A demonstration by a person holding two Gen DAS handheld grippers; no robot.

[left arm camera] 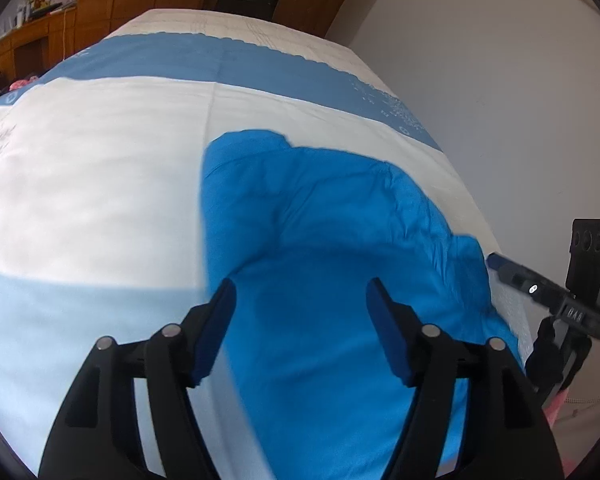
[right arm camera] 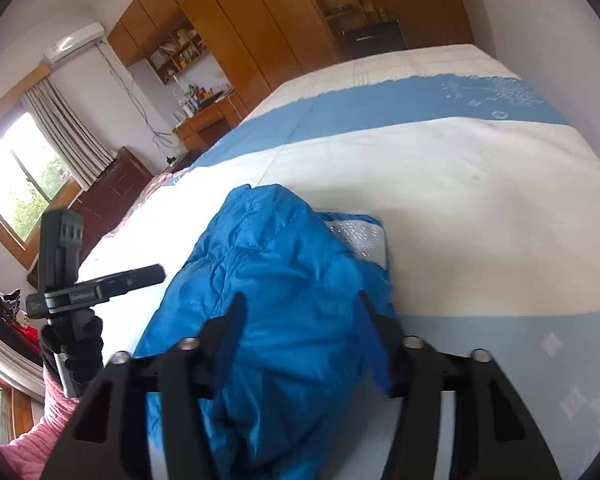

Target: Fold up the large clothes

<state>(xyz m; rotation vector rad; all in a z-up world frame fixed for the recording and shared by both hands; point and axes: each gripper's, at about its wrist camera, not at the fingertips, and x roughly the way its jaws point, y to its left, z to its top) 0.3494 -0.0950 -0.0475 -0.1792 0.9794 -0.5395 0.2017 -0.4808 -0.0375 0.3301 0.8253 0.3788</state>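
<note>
A bright blue padded jacket (left arm camera: 320,240) lies bunched on the bed; it also shows in the right wrist view (right arm camera: 268,280), with a silvery lining patch (right arm camera: 358,236) at its far edge. My left gripper (left arm camera: 300,292) is open and empty, hovering just above the jacket's near part. My right gripper (right arm camera: 300,304) is open and empty, also just above the jacket. The right gripper's body shows at the right edge of the left wrist view (left arm camera: 572,292), and the left gripper's body at the left of the right wrist view (right arm camera: 68,280).
The bed (left arm camera: 100,168) has a white and blue striped cover (right arm camera: 480,184). A white wall (left arm camera: 500,80) runs along one side. Wooden wardrobes (right arm camera: 260,40), a desk (right arm camera: 204,120) and a window (right arm camera: 20,184) stand beyond the bed.
</note>
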